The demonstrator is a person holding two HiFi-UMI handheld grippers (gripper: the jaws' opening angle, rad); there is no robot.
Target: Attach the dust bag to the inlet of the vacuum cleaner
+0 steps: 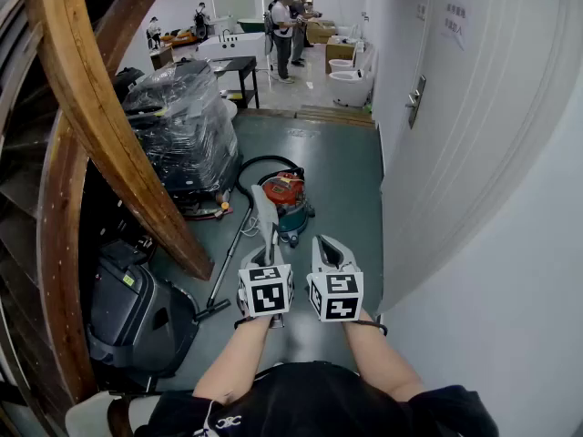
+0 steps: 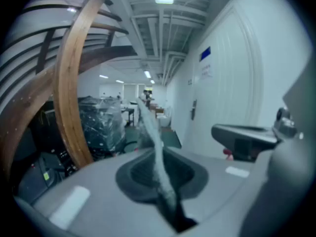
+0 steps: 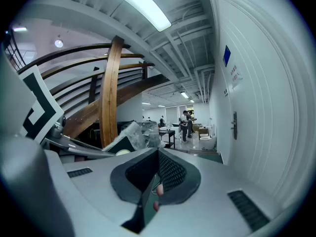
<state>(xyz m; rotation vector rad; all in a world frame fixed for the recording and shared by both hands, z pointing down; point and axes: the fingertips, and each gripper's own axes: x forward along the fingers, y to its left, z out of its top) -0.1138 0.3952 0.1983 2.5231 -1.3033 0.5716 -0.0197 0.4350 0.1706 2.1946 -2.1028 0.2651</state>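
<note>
Nothing attached yet: left gripper [image 1: 269,244] pinches the dust bag [image 1: 264,209], right gripper [image 1: 330,251] is closed and empty, vacuum cleaner [image 1: 288,198] at twelve o'clock.

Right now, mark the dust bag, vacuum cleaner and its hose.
dust bag [image 1: 264,212], head view, upper flat panel.
vacuum cleaner [image 1: 284,190], head view, red lid.
hose [image 1: 269,158], head view, top of black loop.

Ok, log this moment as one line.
left tongs: shut on dust bag | right tongs: shut, empty | vacuum cleaner: on floor ahead, bag not yet attached
</note>
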